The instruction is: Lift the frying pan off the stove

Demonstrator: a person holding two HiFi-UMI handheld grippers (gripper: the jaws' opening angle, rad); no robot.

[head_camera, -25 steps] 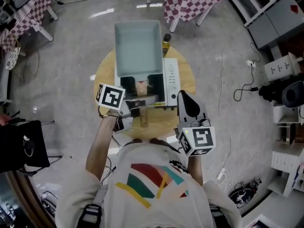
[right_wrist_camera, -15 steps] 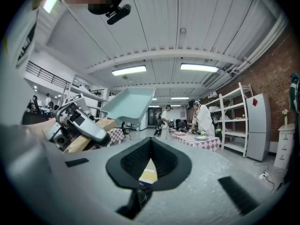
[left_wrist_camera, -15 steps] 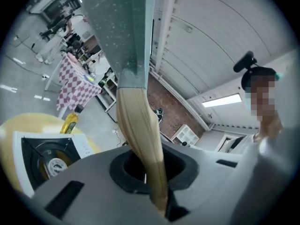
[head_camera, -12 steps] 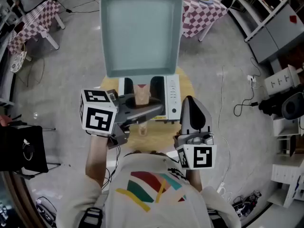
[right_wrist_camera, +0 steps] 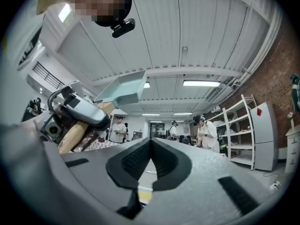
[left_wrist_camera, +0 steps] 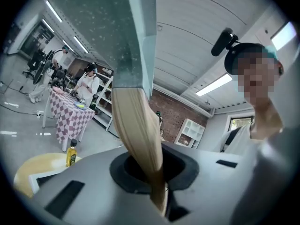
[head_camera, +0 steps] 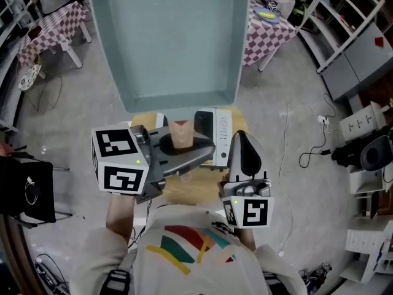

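The frying pan (head_camera: 169, 42) is a square pale-teal pan with a wooden handle (head_camera: 182, 134). It hangs high above the white stove (head_camera: 221, 131), close under the head camera. My left gripper (head_camera: 196, 152) is shut on the handle, and the handle (left_wrist_camera: 138, 135) runs up from between its jaws to the pan (left_wrist_camera: 126, 32). My right gripper (head_camera: 241, 145) is shut and empty, just right of the stove. In the right gripper view the pan (right_wrist_camera: 124, 90) is raised at upper left of the gripper (right_wrist_camera: 149, 161).
The stove stands on a round yellow table (head_camera: 184, 189) with an oil bottle (left_wrist_camera: 71, 153) on it. Checked-cloth tables (head_camera: 270, 23) stand beyond, metal shelves (head_camera: 362, 17) at the right, a cable (head_camera: 307, 152) on the floor, a black bag (head_camera: 27, 192) at the left.
My left gripper has risen with the pan, which has come up off the stove toward the camera and looks much larger. The right gripper has barely moved.
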